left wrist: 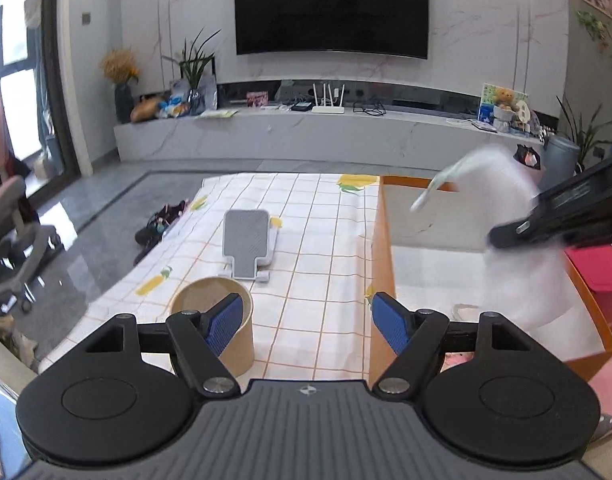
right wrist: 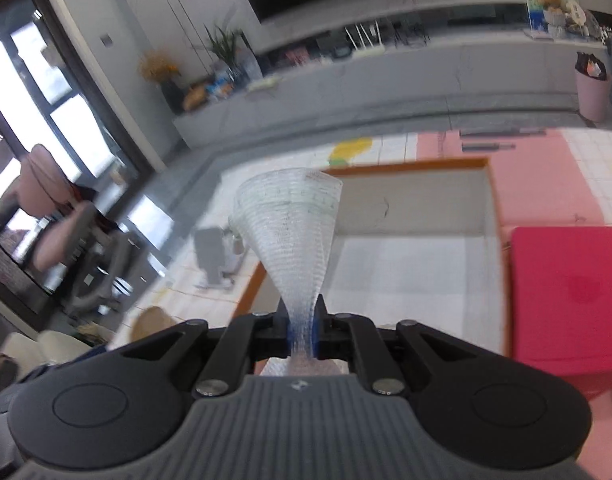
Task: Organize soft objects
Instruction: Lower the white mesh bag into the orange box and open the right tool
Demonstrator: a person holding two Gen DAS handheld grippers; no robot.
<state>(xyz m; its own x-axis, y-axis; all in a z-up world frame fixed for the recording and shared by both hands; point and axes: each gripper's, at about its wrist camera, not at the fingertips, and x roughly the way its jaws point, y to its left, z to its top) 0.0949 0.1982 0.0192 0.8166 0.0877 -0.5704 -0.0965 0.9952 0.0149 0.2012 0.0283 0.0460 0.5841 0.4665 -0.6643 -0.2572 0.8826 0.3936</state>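
Note:
My right gripper (right wrist: 303, 336) is shut on a white mesh cloth (right wrist: 296, 232) that fans upward from the jaws. It hangs over the open orange-rimmed box (right wrist: 493, 216). In the left wrist view the same cloth (left wrist: 514, 240) is a blurred white shape held by the right gripper's black body (left wrist: 562, 216) above the box (left wrist: 380, 240). My left gripper (left wrist: 306, 322) is open and empty, low over the checked tablecloth (left wrist: 306, 240), its blue pads (left wrist: 224, 322) on either side of the box's left wall and a cardboard cup.
A round cardboard cup (left wrist: 216, 320) stands by my left finger. A grey phone stand (left wrist: 248, 240) lies mid-table. A red lid (right wrist: 566, 292) lies right of the box on a pink mat (right wrist: 538, 184). Office chairs (left wrist: 10, 240) stand at left.

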